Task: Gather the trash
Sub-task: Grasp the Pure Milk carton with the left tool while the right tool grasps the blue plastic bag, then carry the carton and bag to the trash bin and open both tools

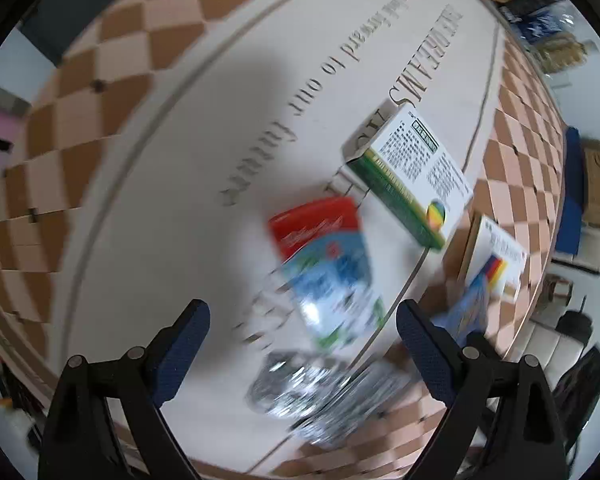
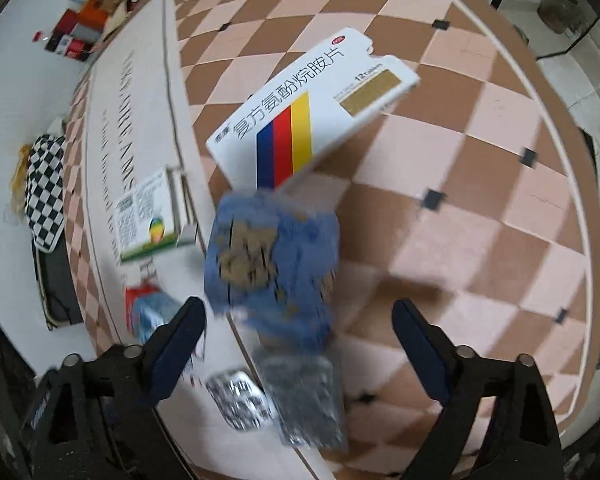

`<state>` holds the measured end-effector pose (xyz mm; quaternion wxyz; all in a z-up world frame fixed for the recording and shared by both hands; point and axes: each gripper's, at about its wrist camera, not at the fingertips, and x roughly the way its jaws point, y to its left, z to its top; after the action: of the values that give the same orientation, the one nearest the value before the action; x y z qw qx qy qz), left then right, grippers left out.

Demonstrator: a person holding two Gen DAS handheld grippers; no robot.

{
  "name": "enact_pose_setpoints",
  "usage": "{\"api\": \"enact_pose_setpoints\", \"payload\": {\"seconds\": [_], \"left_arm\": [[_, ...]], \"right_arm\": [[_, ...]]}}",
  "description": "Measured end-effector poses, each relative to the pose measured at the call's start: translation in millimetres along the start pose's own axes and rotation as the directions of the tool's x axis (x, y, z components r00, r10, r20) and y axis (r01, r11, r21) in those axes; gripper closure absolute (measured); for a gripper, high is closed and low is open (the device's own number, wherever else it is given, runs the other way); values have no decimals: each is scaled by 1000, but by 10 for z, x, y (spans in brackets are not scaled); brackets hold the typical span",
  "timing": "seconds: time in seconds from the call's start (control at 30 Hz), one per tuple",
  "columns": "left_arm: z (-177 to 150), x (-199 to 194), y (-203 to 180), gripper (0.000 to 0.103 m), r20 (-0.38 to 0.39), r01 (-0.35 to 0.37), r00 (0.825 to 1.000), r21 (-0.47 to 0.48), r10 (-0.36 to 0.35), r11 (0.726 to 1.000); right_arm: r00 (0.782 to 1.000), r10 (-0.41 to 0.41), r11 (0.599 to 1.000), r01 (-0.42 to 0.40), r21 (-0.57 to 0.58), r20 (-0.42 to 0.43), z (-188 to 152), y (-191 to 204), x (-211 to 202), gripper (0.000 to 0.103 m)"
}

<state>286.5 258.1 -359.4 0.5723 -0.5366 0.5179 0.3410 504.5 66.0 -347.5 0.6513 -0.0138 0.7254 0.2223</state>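
The left gripper stood with its blue-padded jaws spread wide and nothing between them; the right gripper was spread just as wide and equally empty. Both hung above the litter, which suggested an approach before a grasp, and the blur on the near objects fitted cameras in motion.

Directly ahead of the left gripper lay a crumpled clear plastic bottle with a red, blue and green label, resting on its side on the white printed mat. Just below it, nearest the camera, sat silvery foil blister packs, straddling the mat's border line. That gripper seemed lined up on the bottle as its likeliest pick.

Ahead of the right gripper was a crumpled blue wrapper with brownish patches, and closer in the same foil blister packs. Beyond the wrapper lay a flat white medicine box with blue, red and yellow stripes, one end apparently propped on the wrapper, so I judged the wrapper might shift the box if lifted first.

Further out, a white and green medicine box rested on the mat near the bottle, touching neither. The trash was clustered where mat met brown-and-pink checkered flooring. No bin was visible in either view, so where the pieces would go could not be told. More clutter lay at the far edges, too small to identify.
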Motion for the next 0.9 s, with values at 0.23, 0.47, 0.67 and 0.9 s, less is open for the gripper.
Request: {"api": "enact_pose_setpoints", "payload": {"seconds": [0.23, 0.47, 0.67, 0.9], "left_arm": [[72, 220, -126, 50, -16, -88, 996, 9, 89, 996], [-132, 71, -166, 51, 105, -238, 969, 157, 223, 958], [-418, -182, -154, 52, 253, -359, 922, 282, 292, 890], [-877, -601, -10, 53, 380, -405, 886, 356, 266, 842]], "right_arm": [[998, 45, 996, -41, 73, -48, 193, -92, 260, 36], [999, 51, 999, -51, 1, -19, 131, 74, 243, 82], [998, 50, 997, -49, -63, 26, 16, 88, 23, 86], [994, 61, 989, -48, -142, 86, -309, 46, -323, 87]]}}
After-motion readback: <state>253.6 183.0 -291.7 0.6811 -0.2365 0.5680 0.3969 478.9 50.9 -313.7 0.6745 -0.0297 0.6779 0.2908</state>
